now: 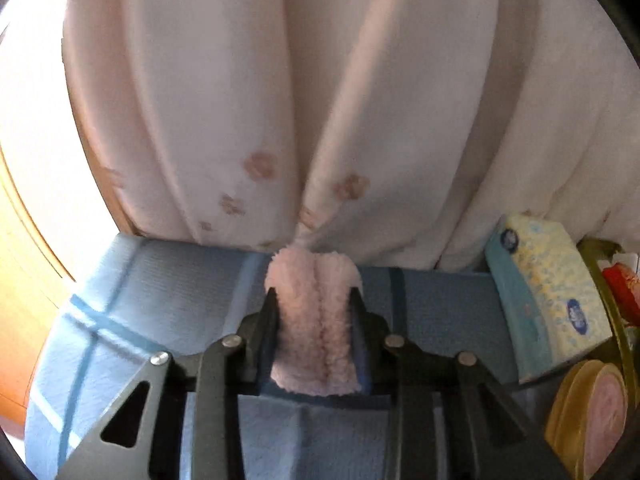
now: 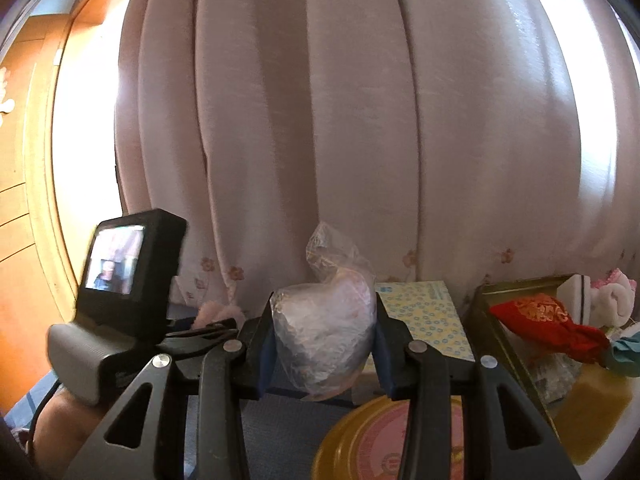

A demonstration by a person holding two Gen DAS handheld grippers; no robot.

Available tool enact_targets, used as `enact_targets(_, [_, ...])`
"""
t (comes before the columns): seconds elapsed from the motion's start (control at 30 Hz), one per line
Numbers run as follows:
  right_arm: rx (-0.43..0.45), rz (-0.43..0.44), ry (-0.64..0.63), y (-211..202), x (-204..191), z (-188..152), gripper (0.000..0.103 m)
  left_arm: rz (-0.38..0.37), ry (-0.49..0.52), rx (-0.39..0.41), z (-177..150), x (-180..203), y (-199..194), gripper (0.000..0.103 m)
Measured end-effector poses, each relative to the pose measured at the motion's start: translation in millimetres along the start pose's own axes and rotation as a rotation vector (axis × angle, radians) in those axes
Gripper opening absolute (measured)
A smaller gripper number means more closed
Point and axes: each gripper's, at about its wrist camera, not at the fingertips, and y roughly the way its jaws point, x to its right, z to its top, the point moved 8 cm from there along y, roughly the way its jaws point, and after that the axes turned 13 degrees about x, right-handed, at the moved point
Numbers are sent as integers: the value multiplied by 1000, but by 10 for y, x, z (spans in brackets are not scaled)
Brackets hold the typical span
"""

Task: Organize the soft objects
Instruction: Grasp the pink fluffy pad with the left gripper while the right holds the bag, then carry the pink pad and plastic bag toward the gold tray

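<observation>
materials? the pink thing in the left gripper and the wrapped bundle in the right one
Pink piece: looks like fleece or sherpa-type plush, with a nubby matte pile and a seam down the middle. Wrapped bundle: thin clear plastic film, glossy and crinkled, twisted to a peak on top; the contents look white and pale pink, probably soft, but can't be identified.

Straight ahead, the pale curtain closed off the far side, hanging down to the blue surface. A bare stretch of that surface lay open to the left. On the right, the tissue pack stood on edge, with the round tin lid near it and the gold box of red cloth farther right, blocking that side.
</observation>
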Motion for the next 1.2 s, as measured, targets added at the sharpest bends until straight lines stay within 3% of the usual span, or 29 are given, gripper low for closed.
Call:
enact_targets(0.17, [11,18,-40,-27,-113,-19,43,76,16,153,81,-127,-445,31])
enact_targets(0.27, [24,9,-45,-57,-107,-2,43,71,-3,213,90,-179,-663,31])
enact_targets(0.43, [20,1,-34,-159,-145,19,43,4,-127,217,-9,-333,-963,31])
enact_targets(0.5, [19,10,-30,-172,-159,15,43,0,-149,226,4,-474,-908,31])
enact_targets(0.63, [23,31,-46,-169,-190,3,43,46,-95,293,-65,-321,-1050,31])
enact_targets(0.87, [11,33,-48,-276,-192,-38,44,63,-37,377,-55,-215,-1187,31])
enact_targets(1.07, [18,28,-66,-392,-189,-34,44,85,20,415,-89,-102,-1265,31])
enact_targets(1.2, [17,25,-70,-432,-187,-43,44,89,-5,416,-114,-132,-1311,31])
